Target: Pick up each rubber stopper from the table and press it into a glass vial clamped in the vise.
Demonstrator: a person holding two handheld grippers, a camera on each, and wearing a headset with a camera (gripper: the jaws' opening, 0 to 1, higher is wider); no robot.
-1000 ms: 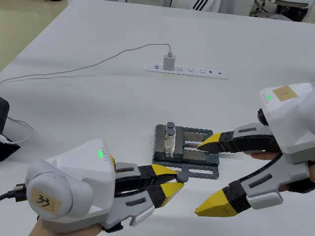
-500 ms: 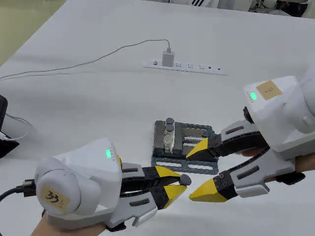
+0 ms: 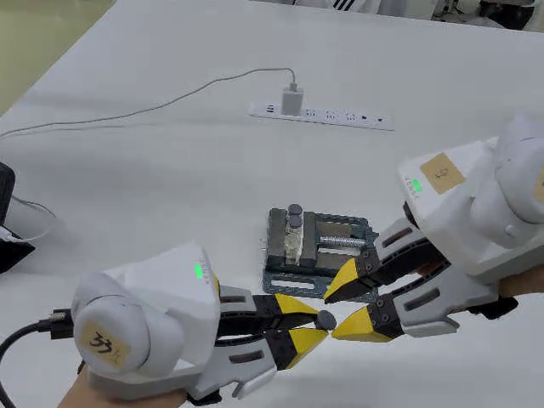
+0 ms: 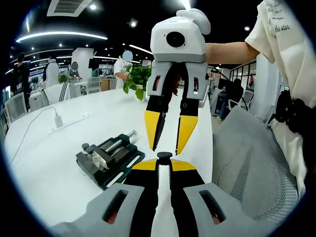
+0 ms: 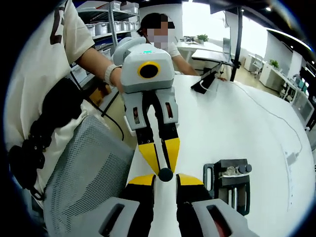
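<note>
My left gripper is shut on a dark grey rubber stopper, held off the table in front of the vise. In the left gripper view the stopper sits at my jaw tips. My right gripper faces it tip to tip, open, its yellow fingertips just short of the stopper. From the right gripper view the stopper lies between my open jaws. The dark vise clamps glass vials that carry grey stoppers.
A white power strip with a plugged charger and a long white cable lies at the back of the table. A black object sits at the left edge. A mesh chair and a person's body stand beside the table.
My right gripper has swung left and down toward the left gripper, and its jaws have narrowed. The left gripper has kept its hold on the stopper and shifted slightly right.
</note>
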